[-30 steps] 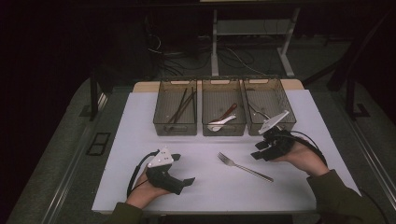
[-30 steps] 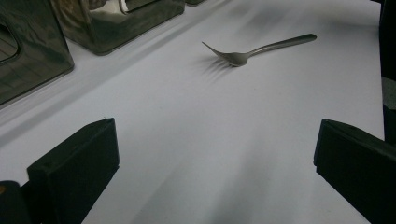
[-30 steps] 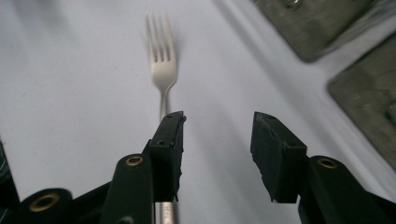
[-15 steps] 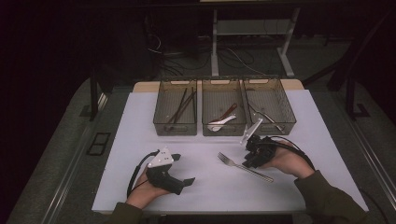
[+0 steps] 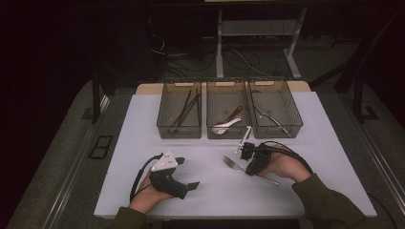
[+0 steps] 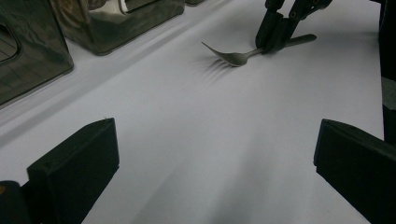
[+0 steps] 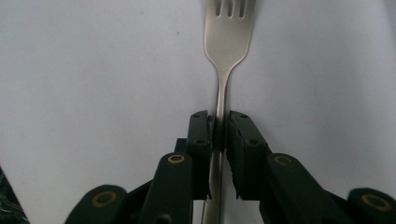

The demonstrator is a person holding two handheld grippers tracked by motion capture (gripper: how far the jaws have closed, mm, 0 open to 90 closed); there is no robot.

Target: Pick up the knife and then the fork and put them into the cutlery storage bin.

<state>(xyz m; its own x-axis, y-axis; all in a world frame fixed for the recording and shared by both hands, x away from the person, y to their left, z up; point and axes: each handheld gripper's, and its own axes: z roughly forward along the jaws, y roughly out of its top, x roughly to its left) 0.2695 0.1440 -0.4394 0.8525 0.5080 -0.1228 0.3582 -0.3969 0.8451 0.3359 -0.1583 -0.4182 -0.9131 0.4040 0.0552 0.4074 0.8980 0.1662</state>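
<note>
The fork (image 5: 249, 170) lies flat on the white table (image 5: 334, 157), in front of the middle bin (image 5: 228, 116) and a little toward the person, with its tines pointing to the person's left and its handle running back under the right hand (image 5: 286, 167). The right gripper (image 5: 251, 165) sits over the fork's neck, just behind the tines, and its jaws have just been closing with the handle between them. In the right gripper view the fork (image 7: 223, 70) runs straight up between the two black pads, and the right gripper (image 7: 218, 140) has them drawn in against both sides of the thin handle, clamped on it. From the left gripper view the same grip shows from the side: the right gripper (image 6: 275, 44) meets the fork (image 6: 233, 57) where the handle joins the head, and the tines curve up slightly off the table. The left gripper (image 5: 191, 187) rests on the table well to the left of the fork, held in the left hand (image 5: 150, 195), with its jaws wide apart and nothing between them; in its own view the left gripper (image 6: 215, 163) frames bare tabletop. Beyond the fork stand three bins in a row: the left bin (image 5: 180, 114) holds dark sticks, the middle bin a white spoon, and the right bin (image 5: 275, 114) metal cutlery.
</note>
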